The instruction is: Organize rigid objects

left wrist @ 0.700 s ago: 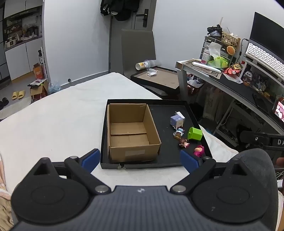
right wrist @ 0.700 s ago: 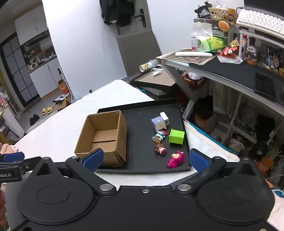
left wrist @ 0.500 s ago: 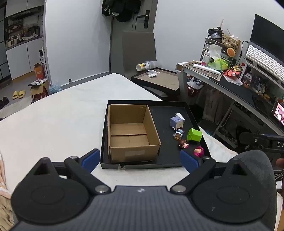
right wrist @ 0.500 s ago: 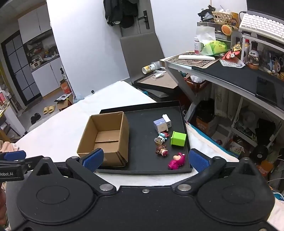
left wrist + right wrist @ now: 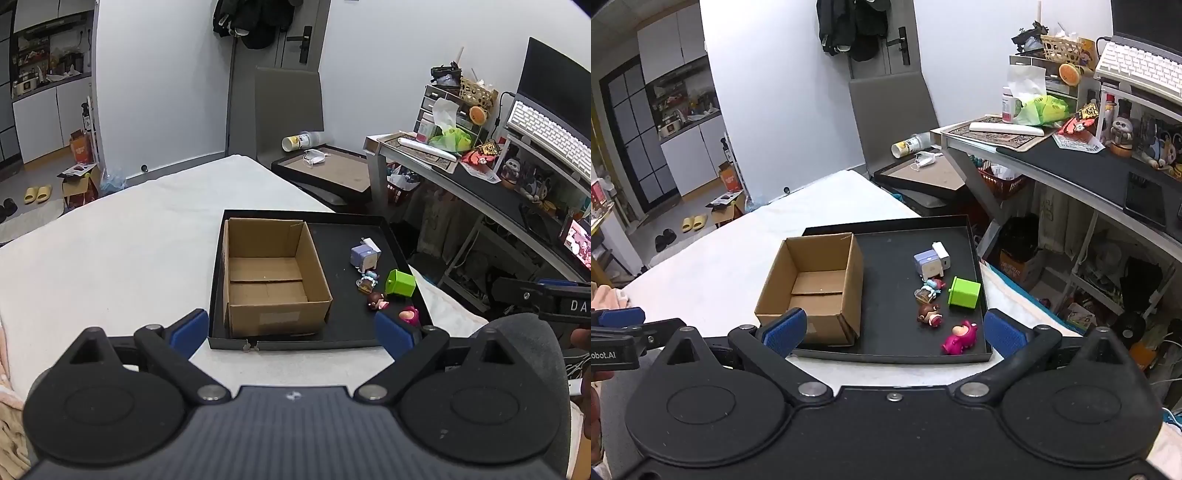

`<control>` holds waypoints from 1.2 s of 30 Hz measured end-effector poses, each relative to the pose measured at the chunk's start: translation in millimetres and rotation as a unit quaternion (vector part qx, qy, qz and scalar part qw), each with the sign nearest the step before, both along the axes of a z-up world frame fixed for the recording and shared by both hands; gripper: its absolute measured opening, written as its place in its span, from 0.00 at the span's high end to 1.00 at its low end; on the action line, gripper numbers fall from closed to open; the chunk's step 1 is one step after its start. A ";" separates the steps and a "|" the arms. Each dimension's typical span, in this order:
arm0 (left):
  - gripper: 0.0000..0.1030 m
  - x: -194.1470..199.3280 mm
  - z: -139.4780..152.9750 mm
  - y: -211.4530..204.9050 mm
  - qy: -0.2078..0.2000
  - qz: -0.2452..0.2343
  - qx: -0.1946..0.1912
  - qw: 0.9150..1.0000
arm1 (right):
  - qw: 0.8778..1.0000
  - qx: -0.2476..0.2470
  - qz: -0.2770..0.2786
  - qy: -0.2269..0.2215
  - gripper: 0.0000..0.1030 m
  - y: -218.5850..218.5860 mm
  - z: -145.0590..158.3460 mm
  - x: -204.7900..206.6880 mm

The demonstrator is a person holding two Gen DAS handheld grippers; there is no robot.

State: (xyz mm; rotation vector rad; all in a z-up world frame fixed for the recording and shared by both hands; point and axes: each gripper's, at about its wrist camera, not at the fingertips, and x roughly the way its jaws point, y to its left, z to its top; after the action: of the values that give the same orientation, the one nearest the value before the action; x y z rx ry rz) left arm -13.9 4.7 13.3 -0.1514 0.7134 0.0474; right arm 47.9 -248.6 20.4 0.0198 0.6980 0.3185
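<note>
While the cardboard box (image 5: 271, 275) stands open and empty in the left half of the black tray (image 5: 295, 345), the small toys lie loose on the tray's right half, none of them inside the box. Nearest the far edge is a pale purple cube toy (image 5: 928, 263) touching a small white block (image 5: 941, 254); the right wrist view separates these two clearly, whereas in the left wrist view the white block only peeks out behind the cube. Just nearer sits a little blue-and-pink figurine (image 5: 930, 288), then a brown bear figure (image 5: 929, 314), and nearest the front rim a magenta pink figure (image 5: 959, 333) lying on its side. A green cube (image 5: 964, 292) lies tipped beside the figurines, near the tray's right wall. In the left wrist view the pink figure (image 5: 408, 316) is half hidden behind a blue fingertip pad.

The left gripper (image 5: 291, 334) hovers in front of the tray with its jaws spread wide, holding nothing. The right gripper (image 5: 894, 330) is likewise spread wide and empty, framing the tray's front edge. Each view catches the other tool at its margin: the right one at the right edge of the left view, the left one at the left edge of the right view.

The tray rests on a white bed surface (image 5: 110, 251). A cluttered desk (image 5: 1071, 162) with a white keyboard (image 5: 1137, 70) stands to the right.
</note>
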 end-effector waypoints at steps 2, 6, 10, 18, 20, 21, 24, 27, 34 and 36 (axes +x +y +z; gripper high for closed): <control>0.07 -0.7 1.0 -0.1 -0.001 -0.001 0.000 1.000 | 1.000 -0.002 -0.002 -0.002 0.00 1.1 -0.4 -1.7; 0.07 -1.4 1.2 0.1 -0.003 -0.007 -0.001 1.000 | 1.000 -0.001 -0.007 -0.001 0.00 1.3 1.5 -3.6; 0.07 -1.5 0.1 0.4 -0.005 -0.006 -0.005 1.000 | 1.000 -0.005 -0.009 -0.006 0.00 0.7 4.3 -8.0; 0.07 -3.9 -1.4 -2.6 -0.007 -0.007 -0.005 1.000 | 1.000 -0.003 -0.014 -0.010 0.00 -3.6 6.6 -11.5; 0.07 -3.6 -1.6 -3.4 -0.007 -0.008 -0.004 1.000 | 1.000 -0.002 -0.015 -0.010 0.00 -4.3 6.5 -11.7; 0.07 -3.5 -1.8 -4.0 -0.007 -0.009 -0.003 1.000 | 1.000 -0.001 -0.016 -0.010 0.00 -4.4 6.2 -12.0; 0.07 -3.5 -2.1 -4.8 -0.008 -0.008 -0.002 1.000 | 1.000 0.000 -0.016 -0.010 0.00 -6.1 6.0 -12.1; 0.07 -2.5 -3.1 -5.3 -0.006 -0.005 0.000 1.000 | 1.000 0.001 -0.016 -0.009 0.00 -6.2 6.2 -11.9; 0.07 -1.3 -3.9 -6.9 -0.005 -0.003 0.003 1.000 | 1.000 0.003 -0.015 -0.007 0.00 -9.7 3.9 -11.7; 0.07 -1.0 -4.0 -7.1 -0.005 -0.003 0.003 1.000 | 1.000 0.002 -0.015 -0.006 0.00 -10.1 3.4 -11.6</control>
State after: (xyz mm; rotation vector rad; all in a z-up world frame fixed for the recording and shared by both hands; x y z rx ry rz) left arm -14.9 -2.4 9.3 -0.1433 0.7040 0.0431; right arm 36.3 -258.7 23.8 0.0317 0.6839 0.2899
